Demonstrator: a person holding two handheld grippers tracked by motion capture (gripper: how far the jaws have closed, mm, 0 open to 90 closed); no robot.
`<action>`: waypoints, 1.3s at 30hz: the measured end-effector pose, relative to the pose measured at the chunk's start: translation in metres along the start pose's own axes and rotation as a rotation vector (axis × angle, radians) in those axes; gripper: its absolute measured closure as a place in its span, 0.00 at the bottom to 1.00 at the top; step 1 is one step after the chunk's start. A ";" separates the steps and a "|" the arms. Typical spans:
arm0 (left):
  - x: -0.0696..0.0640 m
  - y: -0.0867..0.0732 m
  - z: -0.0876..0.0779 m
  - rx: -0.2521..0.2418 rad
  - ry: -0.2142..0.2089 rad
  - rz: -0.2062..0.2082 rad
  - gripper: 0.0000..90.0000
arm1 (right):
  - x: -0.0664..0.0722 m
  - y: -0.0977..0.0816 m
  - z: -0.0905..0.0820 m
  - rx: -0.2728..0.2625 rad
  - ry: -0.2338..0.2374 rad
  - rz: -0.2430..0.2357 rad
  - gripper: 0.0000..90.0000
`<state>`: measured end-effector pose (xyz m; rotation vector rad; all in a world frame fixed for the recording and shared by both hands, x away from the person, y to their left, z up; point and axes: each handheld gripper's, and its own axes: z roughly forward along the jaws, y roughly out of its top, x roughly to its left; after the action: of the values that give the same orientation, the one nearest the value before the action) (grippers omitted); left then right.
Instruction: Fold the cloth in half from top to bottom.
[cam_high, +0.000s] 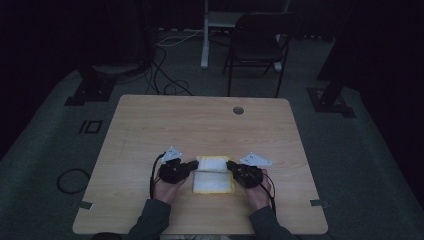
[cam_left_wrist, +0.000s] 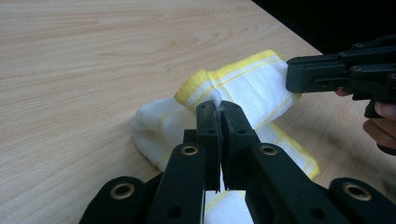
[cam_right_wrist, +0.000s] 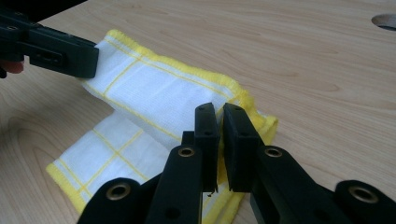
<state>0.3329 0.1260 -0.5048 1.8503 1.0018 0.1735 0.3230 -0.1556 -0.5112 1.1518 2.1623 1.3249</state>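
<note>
Two black grippers are seen: the left gripper (cam_high: 191, 165) and the right gripper (cam_high: 231, 166), each topped by a pale grey three-cornered plate. A black cable is trailed from each gripper body back along the hand. In the gripper views, flat rectangular jaw pads are carried on rounded black link arms, pinned with brass-ringed rivets and small dark screws. Dark grey-green long sleeves are worn behind the left gripper and its partner.
</note>
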 end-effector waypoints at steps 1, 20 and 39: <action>0.000 -0.001 0.000 0.002 0.002 0.003 0.98 | 0.000 -0.001 0.000 0.002 0.001 0.002 0.95; 0.000 -0.011 0.005 0.028 0.003 -0.005 0.98 | 0.000 -0.009 0.003 0.027 0.001 0.014 0.95; 0.000 -0.023 0.009 0.066 0.005 -0.021 0.97 | 0.002 -0.017 0.007 0.065 0.008 0.009 0.95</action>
<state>0.3249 0.1235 -0.5281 1.8994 1.0414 0.1342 0.3186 -0.1544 -0.5292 1.1839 2.2235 1.2730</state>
